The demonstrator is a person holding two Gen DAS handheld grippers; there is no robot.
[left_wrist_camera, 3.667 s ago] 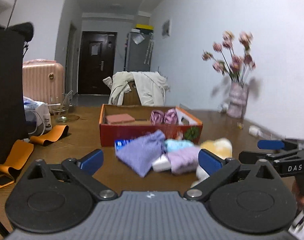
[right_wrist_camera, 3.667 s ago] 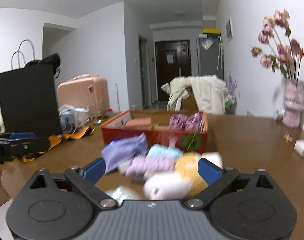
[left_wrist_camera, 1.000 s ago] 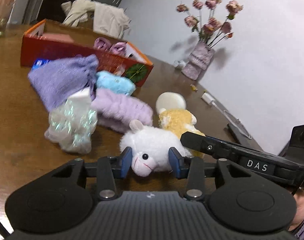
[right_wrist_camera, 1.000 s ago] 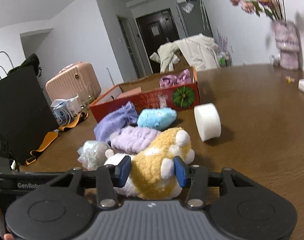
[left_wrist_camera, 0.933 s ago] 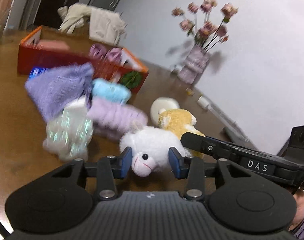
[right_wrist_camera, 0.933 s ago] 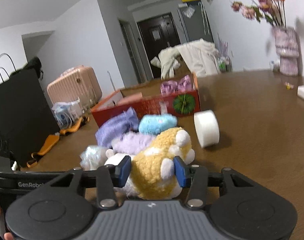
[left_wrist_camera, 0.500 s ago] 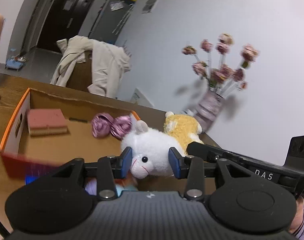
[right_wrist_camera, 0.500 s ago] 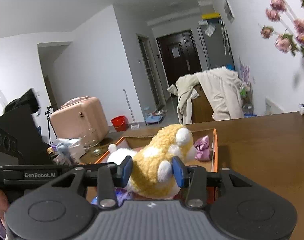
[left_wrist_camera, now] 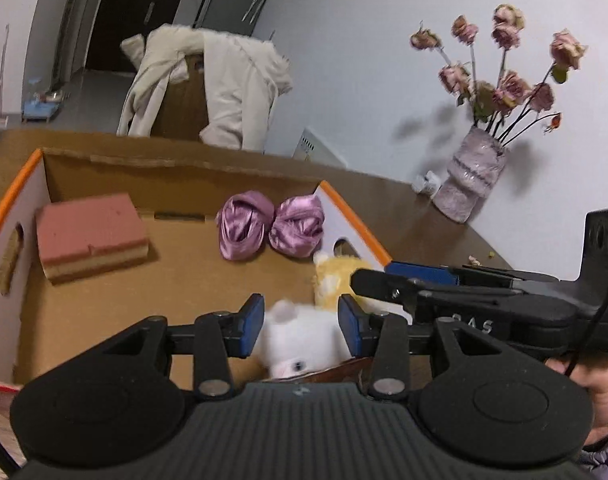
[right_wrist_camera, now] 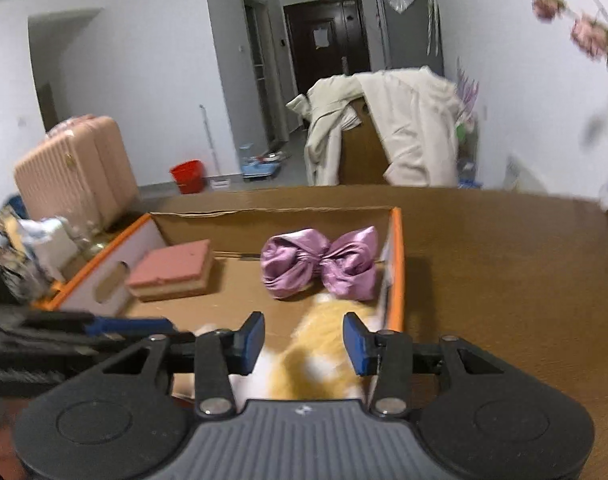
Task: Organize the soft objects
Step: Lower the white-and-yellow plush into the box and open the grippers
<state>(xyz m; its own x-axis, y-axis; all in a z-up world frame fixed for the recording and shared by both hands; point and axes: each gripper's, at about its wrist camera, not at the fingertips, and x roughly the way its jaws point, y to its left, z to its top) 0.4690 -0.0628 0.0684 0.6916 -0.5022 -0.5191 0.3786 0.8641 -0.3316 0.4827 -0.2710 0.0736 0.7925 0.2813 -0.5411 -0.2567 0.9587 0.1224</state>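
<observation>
Both toys carried over the box, before release. The left gripper (left_wrist_camera: 299, 324) is clamped on the white plush toy (left_wrist_camera: 299, 344), its blue pads pressing the toy's sides; the toy hangs over the near wall of the cardboard box (left_wrist_camera: 103, 292), face turned down toward the camera. The right gripper (right_wrist_camera: 304, 338) has a yellow plush toy (right_wrist_camera: 324, 356) between its pads; its jaws have just been opening a little, and with the toy blurred I cannot tell whether the pads press on it. From the left wrist view the yellow toy (left_wrist_camera: 334, 280) sits at about 1 o'clock of the white one, close against the box's right wall.

Inside the box, a pink sponge block (left_wrist_camera: 89, 236) lies at 10 o'clock of the white toy, near the left wall; a purple satin bow (left_wrist_camera: 269, 230) lies at 12 o'clock, toward the far wall; the floor between them and the near wall looks bare.

To do this step well, in my judgement: carry each toy fully past the near wall before letting go, since the white one looks to hang over the rim and could tip out onto the counter (right_wrist_camera: 504, 260); lower both toward the bare floor short of the bow; keep the two grippers, which are near each other, from knocking together; open each one wide enough that the fur does not cling to a pad, then lift straight up.
</observation>
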